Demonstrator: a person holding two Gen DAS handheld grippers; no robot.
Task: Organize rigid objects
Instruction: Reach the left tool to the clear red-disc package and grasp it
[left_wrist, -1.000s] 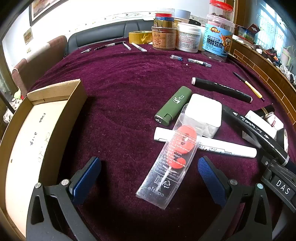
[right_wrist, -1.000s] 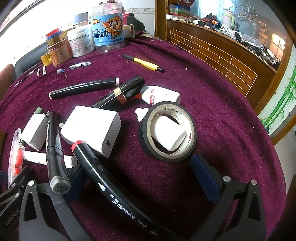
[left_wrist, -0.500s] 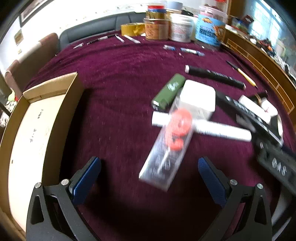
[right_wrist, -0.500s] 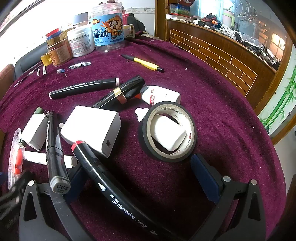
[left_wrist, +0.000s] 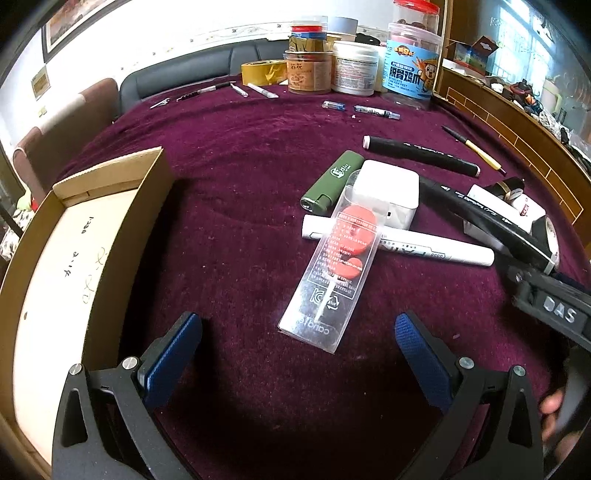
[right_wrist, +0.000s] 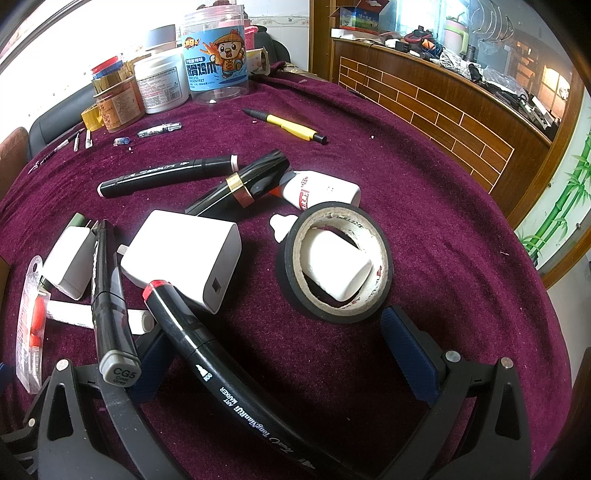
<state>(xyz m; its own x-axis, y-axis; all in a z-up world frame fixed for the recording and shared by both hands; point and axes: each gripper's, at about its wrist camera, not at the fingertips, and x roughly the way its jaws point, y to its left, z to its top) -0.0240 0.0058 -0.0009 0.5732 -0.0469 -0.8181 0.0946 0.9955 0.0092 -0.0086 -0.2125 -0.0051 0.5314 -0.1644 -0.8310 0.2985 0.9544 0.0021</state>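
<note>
table (left_wrist: 240, 177) under maroon cloth, cardboard box (left_wrist: 74, 236) at its left edge. left gripper (left_wrist: 297, 334) jaws wide open, empty, just short of clear plastic pack (left_wrist: 334, 269) lying across white marker (left_wrist: 424, 247). right gripper (right_wrist: 275, 349) jaws wide open, empty, black art marker (right_wrist: 207, 347) lying between them, black tape roll (right_wrist: 334, 260) just ahead, white charger (right_wrist: 184, 254) left of it. green lighter (left_wrist: 332, 181) near the charger.

Left gripper (left_wrist: 298, 347) drawn slightly back from the clear plastic package (left_wrist: 330, 278), which now sits a little farther ahead of its wide-open blue pads, cardboard box (left_wrist: 122, 236) showing less at the left, motion blur of a moment ago gone.
</note>
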